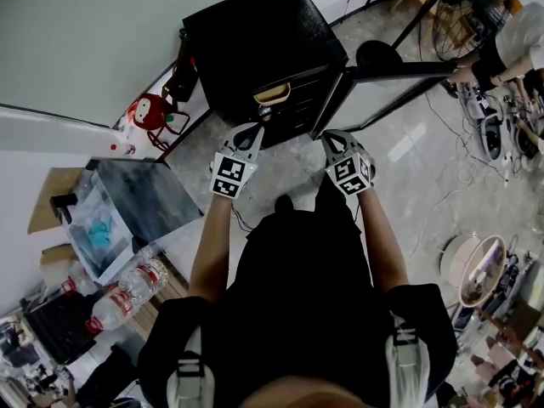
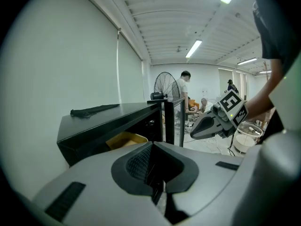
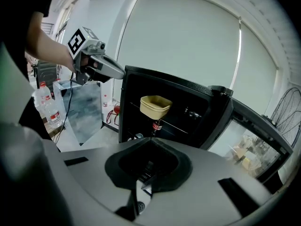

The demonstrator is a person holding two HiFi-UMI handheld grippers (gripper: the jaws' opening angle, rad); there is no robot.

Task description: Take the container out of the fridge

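A black mini fridge [image 1: 255,41] stands on the floor with its glass door [image 1: 399,72] swung open to the right. A tan container [image 1: 272,93] sits on the upper shelf at the fridge's front, also in the left gripper view [image 2: 124,139] and the right gripper view [image 3: 155,106]. My left gripper [image 1: 253,133] hovers just in front of the fridge opening, below the container, jaws together and empty. My right gripper [image 1: 330,138] is beside it near the door hinge, also shut and empty. A small cola bottle [image 3: 156,125] stands under the container.
A grey cabinet [image 1: 140,198] and water bottles [image 1: 127,291] are at the left, a red toy [image 1: 151,110] by the wall. A fan [image 1: 476,7], a person [image 1: 510,45], cables and a white bucket [image 1: 476,270] fill the right side.
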